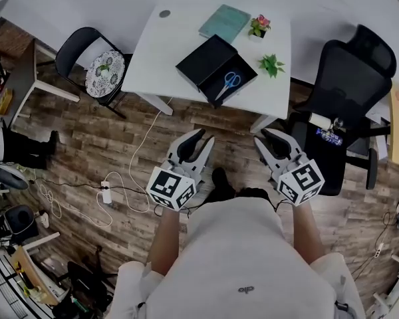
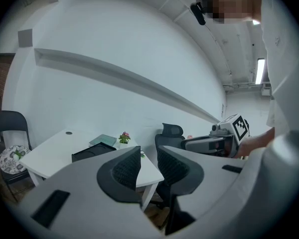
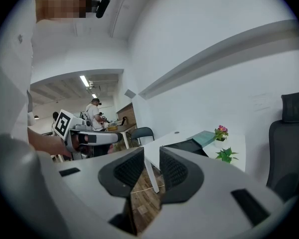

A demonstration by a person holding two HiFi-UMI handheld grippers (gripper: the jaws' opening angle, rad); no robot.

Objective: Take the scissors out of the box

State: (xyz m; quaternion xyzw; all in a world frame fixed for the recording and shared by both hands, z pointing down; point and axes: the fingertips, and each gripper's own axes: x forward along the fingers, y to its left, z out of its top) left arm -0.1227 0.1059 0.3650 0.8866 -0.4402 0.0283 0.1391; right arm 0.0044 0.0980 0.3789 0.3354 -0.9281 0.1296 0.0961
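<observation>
Blue-handled scissors [image 1: 229,82] lie in the open black box [image 1: 201,62] on the far white tabletop [image 1: 166,52]. Left tongs [image 1: 203,137] and right tongs [image 1: 263,137] hang near, over the wood floor [image 1: 120,145], well apart from the box. Each pair of jaws is a narrow gap apart and holds nothing.

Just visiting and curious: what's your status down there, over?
Left gripper and right gripper slightly open, empty, short of the table. Scissors lying in the open box, untouched. Nothing in the way.
</observation>
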